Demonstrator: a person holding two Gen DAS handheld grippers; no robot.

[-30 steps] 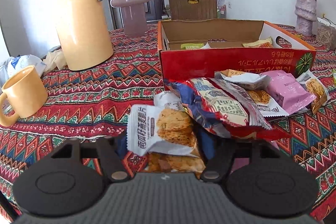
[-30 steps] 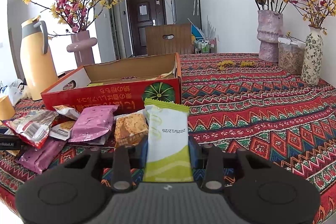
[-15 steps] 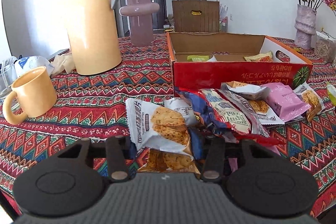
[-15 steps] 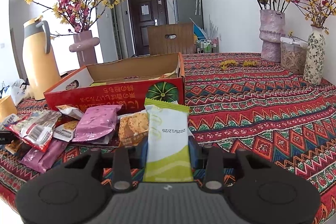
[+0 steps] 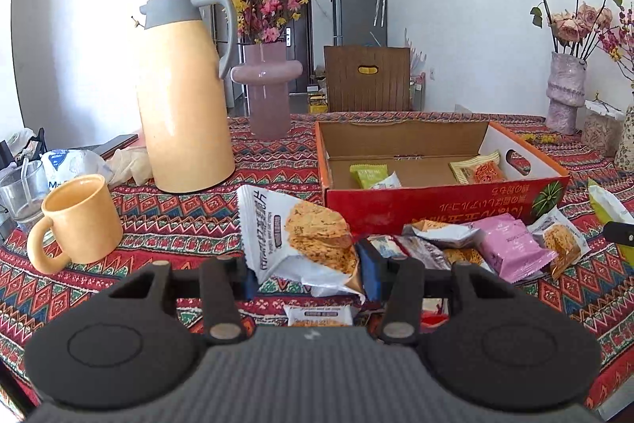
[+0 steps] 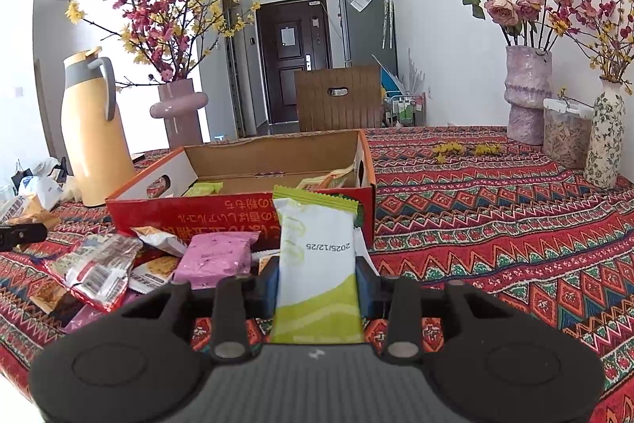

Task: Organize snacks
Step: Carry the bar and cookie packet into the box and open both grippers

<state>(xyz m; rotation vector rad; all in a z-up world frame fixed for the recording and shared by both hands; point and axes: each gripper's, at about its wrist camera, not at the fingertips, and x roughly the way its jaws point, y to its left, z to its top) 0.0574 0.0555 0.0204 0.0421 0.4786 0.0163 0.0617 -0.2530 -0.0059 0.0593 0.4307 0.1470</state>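
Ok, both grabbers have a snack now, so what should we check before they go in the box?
1. Left gripper shut on cookie packet: ok.
2. Right gripper shut on green-and-white packet: ok.
3. Red box open on top: ok.
4. Bare floor left inside the box: ok, only a few packets in it.
5. Both packets lifted clear of the snack pile: ok.
6. Grip firm enough not to slip: cannot tell.

A red, green and orange zigzag cloth (image 6: 495, 224) covers the worktop. The box (image 5: 436, 203) is red outside and plain brown inside. At ten o'clock from it stands a pale yellow jug (image 5: 184, 98) with a grey collar; the mug (image 5: 79, 221) matches. The nearest packets are white (image 5: 293, 236), pink (image 5: 511, 248) and white-and-lime (image 6: 317, 264).
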